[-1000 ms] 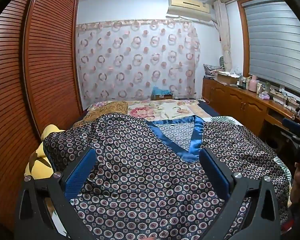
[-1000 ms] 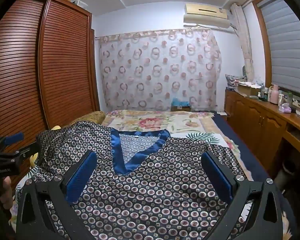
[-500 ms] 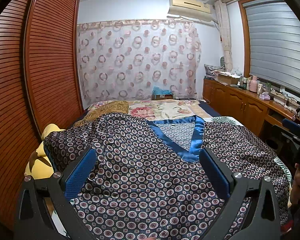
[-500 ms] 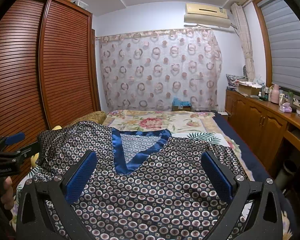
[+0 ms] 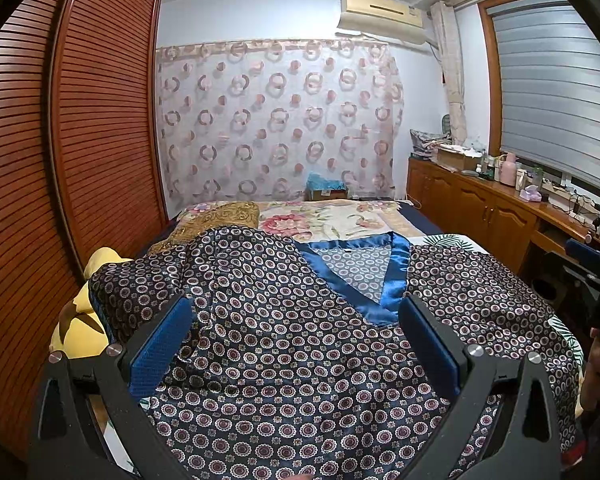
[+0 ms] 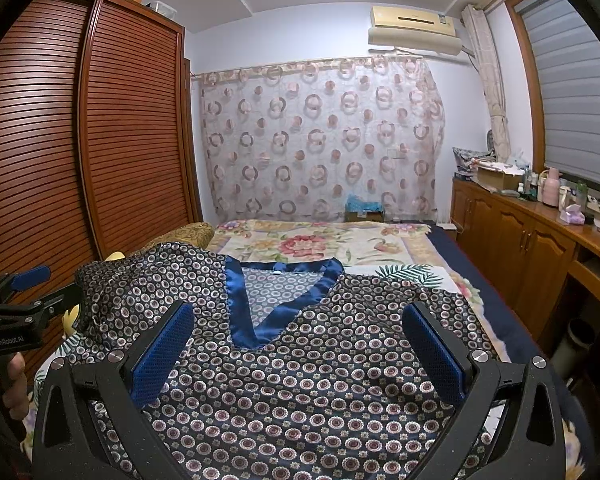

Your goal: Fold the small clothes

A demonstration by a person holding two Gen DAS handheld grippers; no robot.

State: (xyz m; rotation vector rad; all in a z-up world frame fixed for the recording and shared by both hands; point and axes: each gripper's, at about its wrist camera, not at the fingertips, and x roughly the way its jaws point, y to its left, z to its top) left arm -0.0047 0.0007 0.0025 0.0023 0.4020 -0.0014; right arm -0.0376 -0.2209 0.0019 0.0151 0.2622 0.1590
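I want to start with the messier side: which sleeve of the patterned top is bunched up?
The sleeve on the wardrobe side, over the yellow pillow, is humped and creased. The sleeve on the cabinet side lies flat.

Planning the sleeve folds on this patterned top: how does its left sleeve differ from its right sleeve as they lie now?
The left sleeve is bunched and humped, draped over a yellow pillow at the bed's edge; the right sleeve lies spread much flatter on the bedspread. The left sleeve shows deep creases, the right sleeve only shallow ripples. Both share the dark ring print, and neither is folded in yet.
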